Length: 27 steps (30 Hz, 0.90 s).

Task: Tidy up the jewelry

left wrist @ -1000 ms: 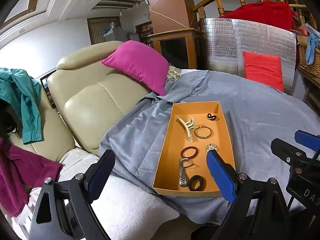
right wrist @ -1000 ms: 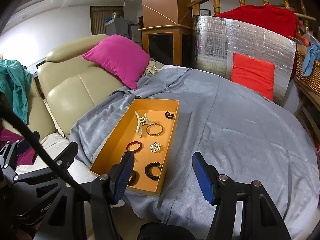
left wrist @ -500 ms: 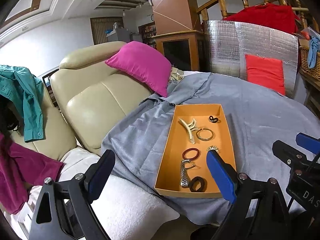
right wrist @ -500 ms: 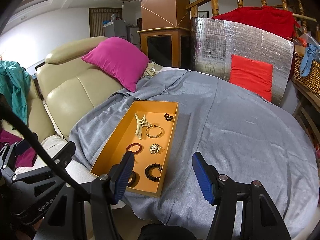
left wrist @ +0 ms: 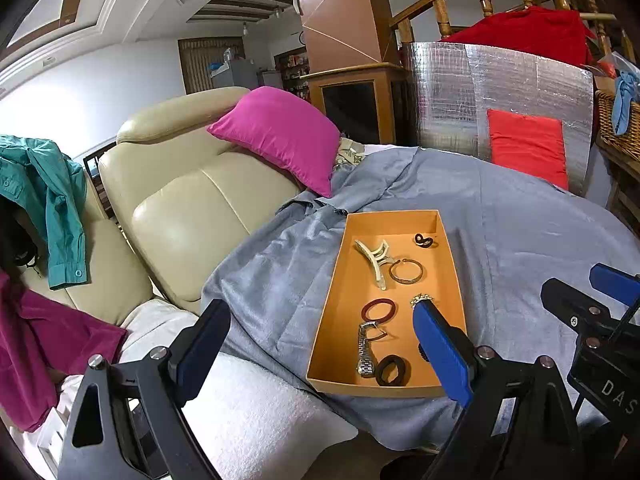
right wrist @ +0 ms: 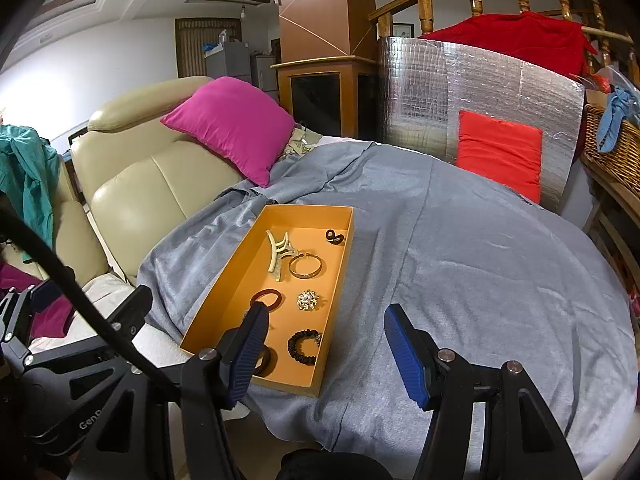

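Observation:
An orange tray [left wrist: 340, 292] [right wrist: 224, 280] lies on a grey cloth and holds several pieces: a cream hair claw [left wrist: 374, 258], a gold bangle [left wrist: 406, 271], a red ring band [left wrist: 379, 309], a silver watch [left wrist: 366, 350], a black scrunchie [left wrist: 391, 370], a sparkly brooch [right wrist: 307, 300] and a small black clip [right wrist: 334, 237]. My left gripper [left wrist: 320, 332] is open and empty, above the tray's near left side. My right gripper [right wrist: 324, 338] is open and empty, above the tray's near right corner.
The grey cloth [right wrist: 460, 264] covers a round table. A beige leather sofa [left wrist: 192, 208] with a pink cushion [left wrist: 280, 132] stands to the left. A silver foil panel [right wrist: 480, 92] with a red cushion [right wrist: 498, 152] stands behind. A wicker basket [right wrist: 612, 148] is far right.
Both grippers have drawn back and risen slightly, so the tray sits a little farther away. Nothing was picked up or moved in the tray.

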Available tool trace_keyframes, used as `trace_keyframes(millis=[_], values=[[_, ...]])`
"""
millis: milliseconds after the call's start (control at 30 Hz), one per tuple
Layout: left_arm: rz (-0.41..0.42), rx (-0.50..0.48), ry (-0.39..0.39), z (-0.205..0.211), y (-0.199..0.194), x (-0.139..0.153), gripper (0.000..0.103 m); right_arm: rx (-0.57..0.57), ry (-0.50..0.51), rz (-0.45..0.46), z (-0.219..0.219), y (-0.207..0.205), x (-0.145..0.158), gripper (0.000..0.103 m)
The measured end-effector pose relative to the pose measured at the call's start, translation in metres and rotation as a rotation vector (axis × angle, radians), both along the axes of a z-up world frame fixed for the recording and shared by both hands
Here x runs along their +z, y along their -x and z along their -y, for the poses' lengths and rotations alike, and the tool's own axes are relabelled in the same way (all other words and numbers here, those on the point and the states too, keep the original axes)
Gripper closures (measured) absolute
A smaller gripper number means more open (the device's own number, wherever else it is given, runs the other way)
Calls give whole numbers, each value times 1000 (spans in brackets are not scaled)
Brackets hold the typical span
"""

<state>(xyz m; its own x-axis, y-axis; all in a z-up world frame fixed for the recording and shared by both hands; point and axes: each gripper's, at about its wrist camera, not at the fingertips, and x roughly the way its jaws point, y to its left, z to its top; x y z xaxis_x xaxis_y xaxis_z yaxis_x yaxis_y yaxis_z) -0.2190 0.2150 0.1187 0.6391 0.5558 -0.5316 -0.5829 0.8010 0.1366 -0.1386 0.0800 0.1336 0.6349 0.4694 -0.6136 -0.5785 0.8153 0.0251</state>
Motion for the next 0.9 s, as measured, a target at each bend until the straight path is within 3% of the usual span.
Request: trace_keyframes(millis=[900], values=[[-2, -3, -9, 0, 3, -2, 10, -9, 1, -9, 1, 2, -3, 39]])
